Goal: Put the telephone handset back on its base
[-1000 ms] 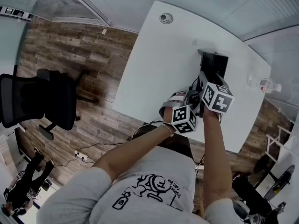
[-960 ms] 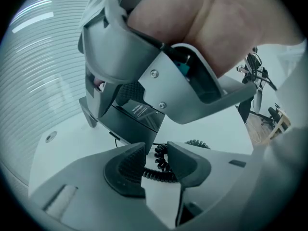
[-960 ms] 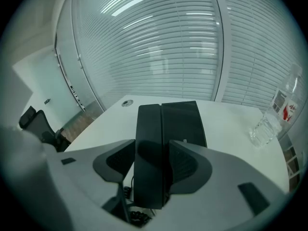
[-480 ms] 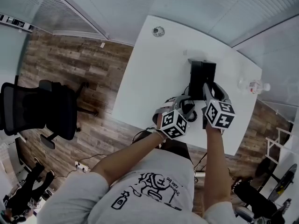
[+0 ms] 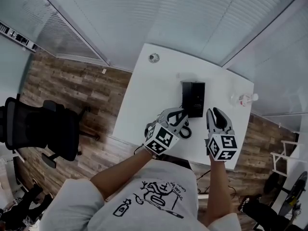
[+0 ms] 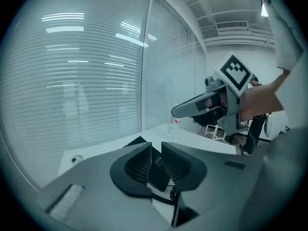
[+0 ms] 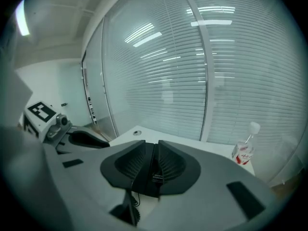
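**A:** Handset?

**B:** Handset (image 5: 187, 100) lay along the base (image 5: 198, 97), toward the far side of the surface (image 5: 154, 95). The two read as one black block, with the cord (image 5: 186, 130) coiled in front. It looked seated, but I couldn't confirm the fit.

**A:** Grippers?

**B:** Left gripper (image 5: 179, 114) sat just beside the base's near corner, right gripper (image 5: 215, 112) apart on the other side. Both pairs of jaws were closing, down to a slit, with nothing between them.

**A:** What was left?

**B:** Little, by my reading. The replacing looked done, bar a check.

**A:** Did the views differ?

**B:** Only the head view gave the layout. Only the gripper views showed the jaws. The right one caught the bottle (image 7: 243, 150) near the surface's edge. The left one caught the hand (image 6: 262, 100) on the right gripper.
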The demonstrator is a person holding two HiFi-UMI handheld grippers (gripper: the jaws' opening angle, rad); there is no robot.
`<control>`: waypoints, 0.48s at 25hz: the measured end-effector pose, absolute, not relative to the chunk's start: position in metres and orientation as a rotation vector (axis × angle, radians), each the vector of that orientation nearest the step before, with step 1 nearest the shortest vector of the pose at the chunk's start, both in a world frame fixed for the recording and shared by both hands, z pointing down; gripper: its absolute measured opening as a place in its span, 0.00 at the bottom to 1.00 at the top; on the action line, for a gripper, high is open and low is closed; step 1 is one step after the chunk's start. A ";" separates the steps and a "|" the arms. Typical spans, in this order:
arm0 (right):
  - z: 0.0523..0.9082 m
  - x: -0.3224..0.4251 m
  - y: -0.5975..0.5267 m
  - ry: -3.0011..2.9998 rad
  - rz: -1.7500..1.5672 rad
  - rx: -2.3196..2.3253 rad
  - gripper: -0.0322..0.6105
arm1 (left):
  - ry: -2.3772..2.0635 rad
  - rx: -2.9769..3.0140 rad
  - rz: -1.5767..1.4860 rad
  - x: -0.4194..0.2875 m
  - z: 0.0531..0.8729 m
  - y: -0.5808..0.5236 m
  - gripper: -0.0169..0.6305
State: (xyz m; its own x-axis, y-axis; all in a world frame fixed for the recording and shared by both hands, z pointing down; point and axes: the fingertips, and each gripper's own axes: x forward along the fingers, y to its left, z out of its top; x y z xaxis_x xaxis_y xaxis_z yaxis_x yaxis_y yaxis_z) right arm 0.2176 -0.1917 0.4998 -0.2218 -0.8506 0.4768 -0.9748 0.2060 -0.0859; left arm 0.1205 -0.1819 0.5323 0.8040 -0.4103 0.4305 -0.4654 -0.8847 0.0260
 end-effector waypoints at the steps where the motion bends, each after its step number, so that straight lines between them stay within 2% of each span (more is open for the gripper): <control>1: 0.491 0.217 -0.186 -2.174 0.514 1.709 0.17 | -0.707 2.876 0.621 0.119 0.521 -0.182 0.12; 12: 0.387 0.213 -0.139 -2.328 0.333 1.699 0.13 | -0.728 2.877 0.322 0.120 0.406 -0.162 0.12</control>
State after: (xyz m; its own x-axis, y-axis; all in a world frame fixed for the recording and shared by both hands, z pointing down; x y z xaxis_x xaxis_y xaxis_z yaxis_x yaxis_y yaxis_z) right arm 0.2126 -0.1391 0.3872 -0.2949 -0.8990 0.3237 -0.9537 0.2978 -0.0418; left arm 0.1199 -0.1616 0.4056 0.8586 -0.4505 0.2446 -0.4841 -0.8695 0.0982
